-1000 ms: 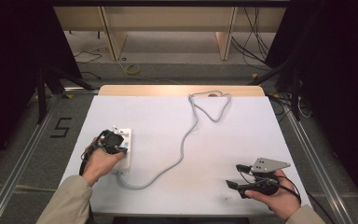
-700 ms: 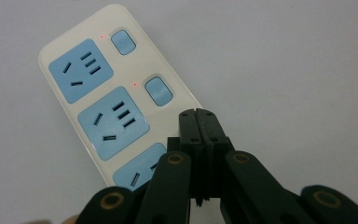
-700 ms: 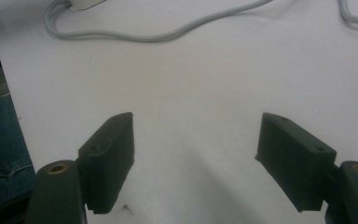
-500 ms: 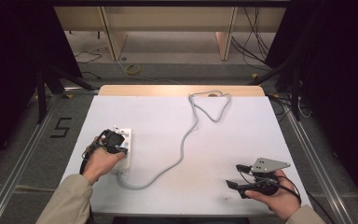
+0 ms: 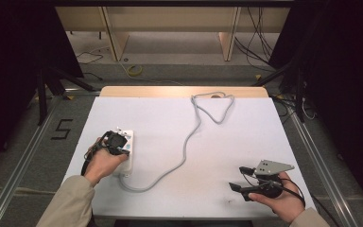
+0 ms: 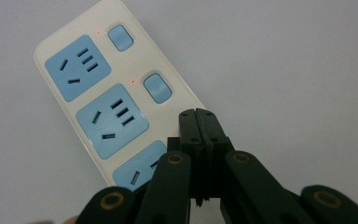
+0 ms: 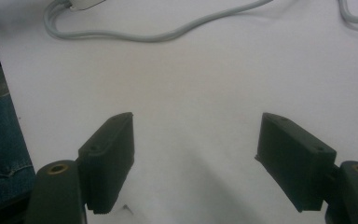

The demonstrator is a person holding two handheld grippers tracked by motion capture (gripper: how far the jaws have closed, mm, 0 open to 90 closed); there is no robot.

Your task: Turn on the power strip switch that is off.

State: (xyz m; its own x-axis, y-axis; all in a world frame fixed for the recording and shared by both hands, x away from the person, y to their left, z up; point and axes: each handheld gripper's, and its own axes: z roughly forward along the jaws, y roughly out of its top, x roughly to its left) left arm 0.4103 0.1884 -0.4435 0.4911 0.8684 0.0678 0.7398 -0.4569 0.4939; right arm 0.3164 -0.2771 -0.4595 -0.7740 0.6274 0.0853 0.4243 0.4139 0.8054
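The power strip (image 6: 121, 88) is cream white with light blue sockets and light blue switches (image 6: 154, 87), with small red lights beside them. Its cable (image 5: 187, 142) is grey. The table (image 5: 246, 137) is white. Both grippers are black.

Lighting even, overhead, diffuse. High view: white rectangular tabletop (image 5: 170, 123) bright, no glare; surroundings fall to near black at both sides. Shadows soft, short. Left gripper view: cream plastic power strip w/ blue sockets (image 6: 98, 100) sharp, near black jaws slightly soft, corners dimmer. Right gripper view: grey round cable (image 7: 168, 35) fairly sharp, jaws blurred, faint shadow beneath.
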